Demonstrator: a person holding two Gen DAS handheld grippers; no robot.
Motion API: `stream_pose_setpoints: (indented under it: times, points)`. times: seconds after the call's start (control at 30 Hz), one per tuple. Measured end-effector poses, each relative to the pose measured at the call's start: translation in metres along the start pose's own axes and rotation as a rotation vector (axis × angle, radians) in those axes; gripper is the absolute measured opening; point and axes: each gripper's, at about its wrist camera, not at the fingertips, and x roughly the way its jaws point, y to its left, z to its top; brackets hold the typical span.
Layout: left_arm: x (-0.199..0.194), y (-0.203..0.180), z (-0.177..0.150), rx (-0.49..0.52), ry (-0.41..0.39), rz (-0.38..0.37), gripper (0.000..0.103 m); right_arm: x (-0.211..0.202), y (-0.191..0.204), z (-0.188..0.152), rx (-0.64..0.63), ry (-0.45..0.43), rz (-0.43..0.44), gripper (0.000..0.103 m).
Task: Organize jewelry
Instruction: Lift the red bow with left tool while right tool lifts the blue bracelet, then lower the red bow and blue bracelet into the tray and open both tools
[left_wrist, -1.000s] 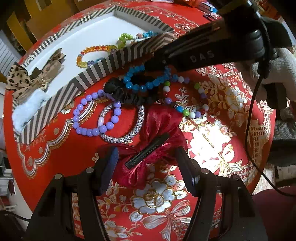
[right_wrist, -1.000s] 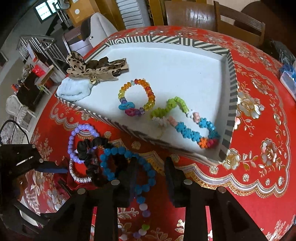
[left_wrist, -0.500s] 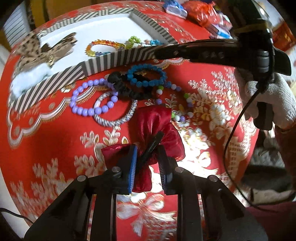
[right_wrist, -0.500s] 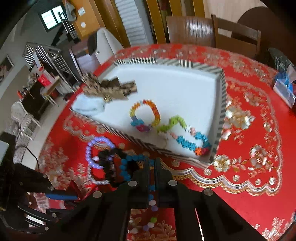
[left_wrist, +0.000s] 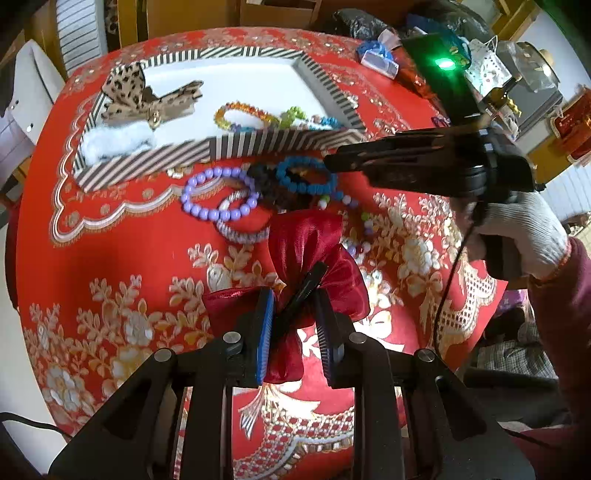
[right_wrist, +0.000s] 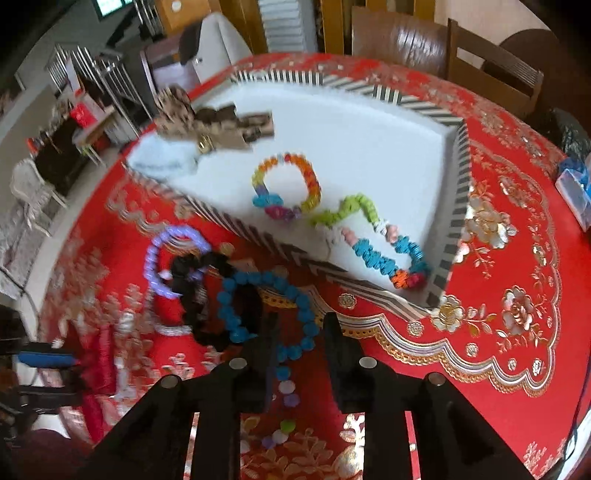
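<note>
My left gripper (left_wrist: 293, 314) is shut on the red satin bow clip (left_wrist: 314, 243), lifted a little over the red tablecloth. My right gripper (right_wrist: 301, 332) is open, its jaws on either side of the blue bead bracelet (right_wrist: 266, 306), which also shows in the left wrist view (left_wrist: 306, 177). A black scrunchie (right_wrist: 199, 291), a purple bead bracelet (left_wrist: 218, 199) and a silver bracelet (left_wrist: 240, 229) lie beside it. The striped tray (right_wrist: 458, 184) holds a leopard bow (right_wrist: 210, 125), a rainbow bracelet (right_wrist: 288, 188) and a green-blue bead chain (right_wrist: 373, 240).
A string of mixed pastel beads (right_wrist: 284, 410) trails from the blue bracelet. A white fluffy piece (left_wrist: 118, 140) lies in the tray corner. Small boxes and clutter (left_wrist: 380, 59) stand at the table's far side. Chairs (right_wrist: 402, 40) stand behind the table.
My left gripper closed on the red bow clip and lifted it back. My right gripper shut briefly, then opened again around the blue bracelet.
</note>
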Motion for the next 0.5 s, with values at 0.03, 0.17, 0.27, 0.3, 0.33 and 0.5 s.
stream_pose_setpoints:
  times: [0.03, 0.17, 0.27, 0.3, 0.33, 0.5]
  points:
    - [0.001, 0.001, -0.002, -0.009, 0.004, 0.002, 0.021, 0.003, 0.0, 0.001, -0.007, 0.006, -0.003, 0.022]
    - [0.004, 0.006, -0.008, -0.044, 0.014, -0.007, 0.021, 0.007, 0.002, 0.005, -0.031, -0.004, -0.018, 0.017]
    - [0.005, 0.009, -0.01, -0.063, 0.015, -0.008, 0.021, 0.004, -0.001, 0.005, -0.007, -0.007, 0.016, 0.009]
    - [0.005, 0.01, -0.01, -0.07, 0.014, -0.007, 0.021, 0.0, -0.001, 0.005, -0.003, -0.017, 0.025, 0.01]
    - [0.004, 0.01, -0.01, -0.075, 0.012, -0.006, 0.021, -0.005, -0.001, 0.006, -0.003, -0.031, 0.029, 0.009]
    - [-0.003, 0.013, -0.009, -0.095, -0.006, -0.006, 0.021, -0.046, 0.005, 0.009, -0.015, -0.116, 0.05, 0.009]
